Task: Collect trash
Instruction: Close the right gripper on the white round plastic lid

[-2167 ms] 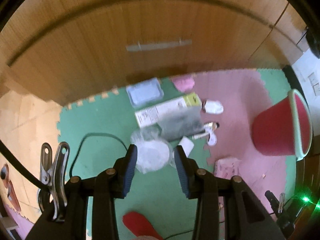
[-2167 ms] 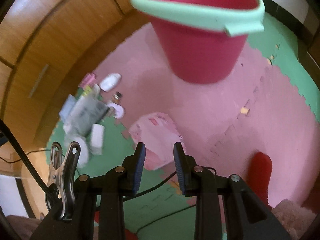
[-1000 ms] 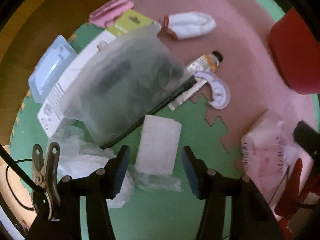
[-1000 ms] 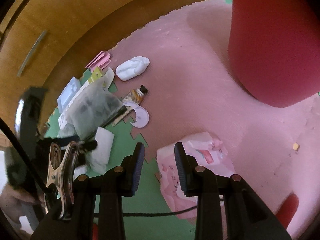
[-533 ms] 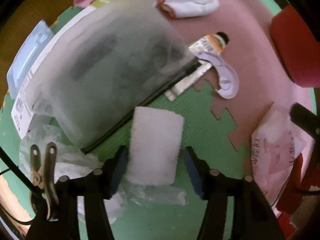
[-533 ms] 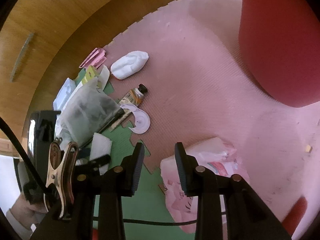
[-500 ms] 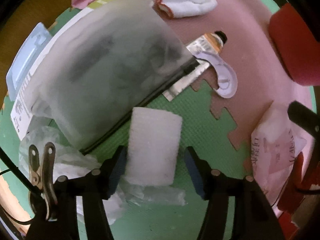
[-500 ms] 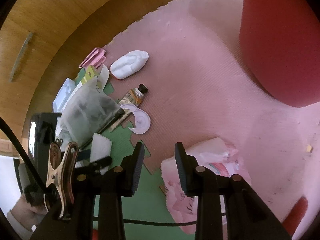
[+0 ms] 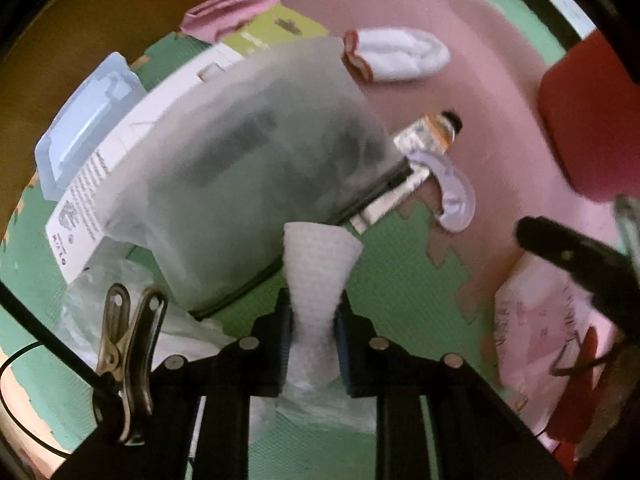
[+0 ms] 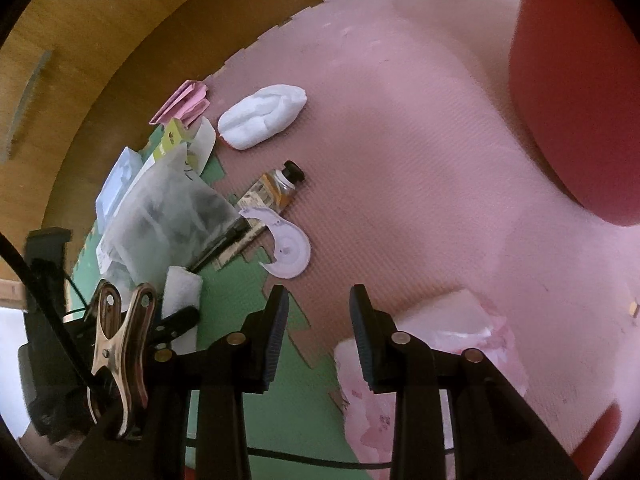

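Collection barely begun: my left gripper (image 9: 310, 330) is closing, pads pinching the white foam piece (image 9: 318, 272) at lower centre; my right gripper (image 10: 318, 330) hangs part-open and empty above the pink packet (image 10: 432, 344), remaining litter unbinned, red bin (image 10: 580, 92) upper right.

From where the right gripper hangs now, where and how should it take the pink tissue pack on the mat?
Best guess: grip the pink tissue pack across its short width near the corner closest to the right gripper, coming from above. It lies flat on the foam mat, soft and crumpled, so the open jaws can straddle and pinch it. They hang just beside that edge, nothing between them.
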`<state>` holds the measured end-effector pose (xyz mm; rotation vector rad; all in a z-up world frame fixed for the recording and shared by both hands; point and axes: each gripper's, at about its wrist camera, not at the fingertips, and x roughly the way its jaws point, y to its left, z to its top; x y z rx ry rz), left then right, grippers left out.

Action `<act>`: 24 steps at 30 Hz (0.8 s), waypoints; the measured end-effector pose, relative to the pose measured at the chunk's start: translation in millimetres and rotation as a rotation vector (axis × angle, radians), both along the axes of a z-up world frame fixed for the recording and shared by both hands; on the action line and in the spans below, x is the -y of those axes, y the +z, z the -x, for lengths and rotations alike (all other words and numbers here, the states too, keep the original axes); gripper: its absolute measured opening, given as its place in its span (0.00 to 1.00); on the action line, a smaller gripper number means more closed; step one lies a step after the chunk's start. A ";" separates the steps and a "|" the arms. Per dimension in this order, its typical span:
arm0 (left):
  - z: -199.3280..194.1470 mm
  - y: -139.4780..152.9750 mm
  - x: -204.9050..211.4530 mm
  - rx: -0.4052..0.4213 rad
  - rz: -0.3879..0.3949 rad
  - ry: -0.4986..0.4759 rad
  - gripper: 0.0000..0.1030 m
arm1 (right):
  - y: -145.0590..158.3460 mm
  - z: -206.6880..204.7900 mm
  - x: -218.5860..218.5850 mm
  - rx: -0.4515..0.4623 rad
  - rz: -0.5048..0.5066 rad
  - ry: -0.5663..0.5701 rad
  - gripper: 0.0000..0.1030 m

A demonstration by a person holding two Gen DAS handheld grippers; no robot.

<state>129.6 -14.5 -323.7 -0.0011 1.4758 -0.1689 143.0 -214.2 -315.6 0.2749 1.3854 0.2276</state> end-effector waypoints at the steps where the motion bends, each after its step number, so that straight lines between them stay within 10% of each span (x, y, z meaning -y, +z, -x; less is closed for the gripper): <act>1: -1.7 2.5 -1.5 0.003 0.007 0.010 0.19 | -1.6 -2.8 -2.7 0.003 0.000 0.002 0.32; 24: -19.4 15.7 -48.3 0.003 0.083 0.178 0.19 | -33.7 -25.4 -57.7 0.086 0.117 0.147 0.27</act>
